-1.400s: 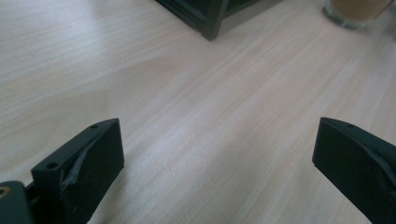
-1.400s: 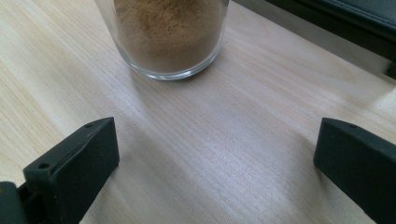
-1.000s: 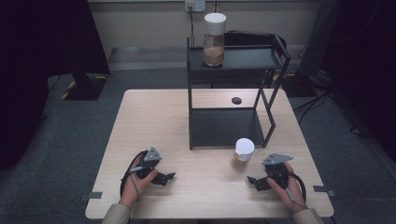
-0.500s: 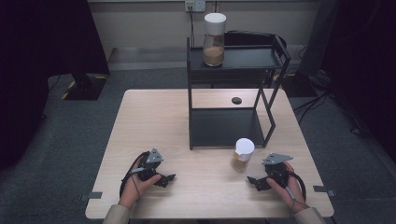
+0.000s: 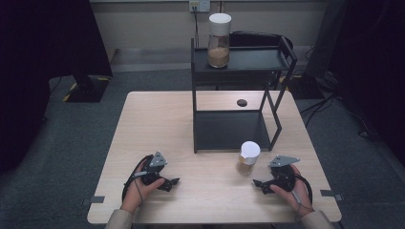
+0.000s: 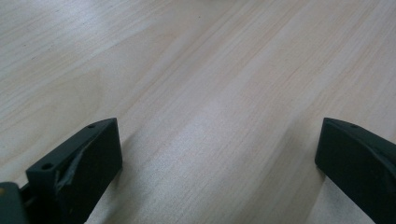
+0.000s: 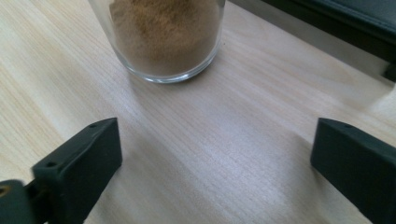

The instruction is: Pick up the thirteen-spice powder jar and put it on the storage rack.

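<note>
From the high view I look down on a pale wooden desk (image 5: 157,119). A black two-level metal shelf (image 5: 243,59) stands at its far middle. On the shelf's top level stands a tall glass jar (image 5: 219,40) with a white lid, part filled with brown powder. A small dark round object (image 5: 241,102) lies on the desk between the shelf's legs. A shorter white-lidded jar (image 5: 248,158) of brown powder stands on the desk just in front of the shelf. My left hand-held gripper (image 5: 167,182) rests near the desk's front edge, well apart from that jar. My right hand-held gripper (image 5: 259,183) rests near the front right, just beside the short jar, its jaws pointing toward it.

In the left gripper view, the jaws stand wide apart over bare wood grain, holding nothing.

In the right gripper view, the jaws also stand wide apart and empty. The short jar's glass base (image 7: 164,35) with brown powder sits ahead of them, near but not touching. The shelf's dark lower level (image 7: 355,23) crosses the upper right corner.
</note>
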`<state>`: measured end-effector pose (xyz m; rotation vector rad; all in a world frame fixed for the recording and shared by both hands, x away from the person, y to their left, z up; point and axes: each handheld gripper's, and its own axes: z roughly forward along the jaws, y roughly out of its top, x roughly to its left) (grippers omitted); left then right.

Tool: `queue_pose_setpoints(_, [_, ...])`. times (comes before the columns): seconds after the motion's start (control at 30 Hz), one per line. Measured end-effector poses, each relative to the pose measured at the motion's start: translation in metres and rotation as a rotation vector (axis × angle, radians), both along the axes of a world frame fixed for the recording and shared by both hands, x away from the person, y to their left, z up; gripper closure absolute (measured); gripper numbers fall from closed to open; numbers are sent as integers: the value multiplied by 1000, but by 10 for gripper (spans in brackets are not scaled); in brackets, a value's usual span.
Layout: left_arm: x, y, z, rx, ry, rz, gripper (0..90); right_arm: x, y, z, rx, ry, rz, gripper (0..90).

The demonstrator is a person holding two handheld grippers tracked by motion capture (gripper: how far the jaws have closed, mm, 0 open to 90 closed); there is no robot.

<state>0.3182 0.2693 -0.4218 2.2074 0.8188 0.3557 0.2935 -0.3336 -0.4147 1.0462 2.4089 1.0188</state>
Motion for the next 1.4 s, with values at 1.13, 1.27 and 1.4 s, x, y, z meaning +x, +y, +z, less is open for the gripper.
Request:
queue_pose_setpoints(1.13, [0,0,0,0,0,-1,0,30,31,12,169,-64,55,231])
queue_pose_setpoints(1.27, [0,0,0,0,0,-1,0,29,35,18,136,-96,77,297])
queue_pose_setpoints(1.4, [0,0,0,0,0,-1,0,32,35,22,128,-78,74,299])
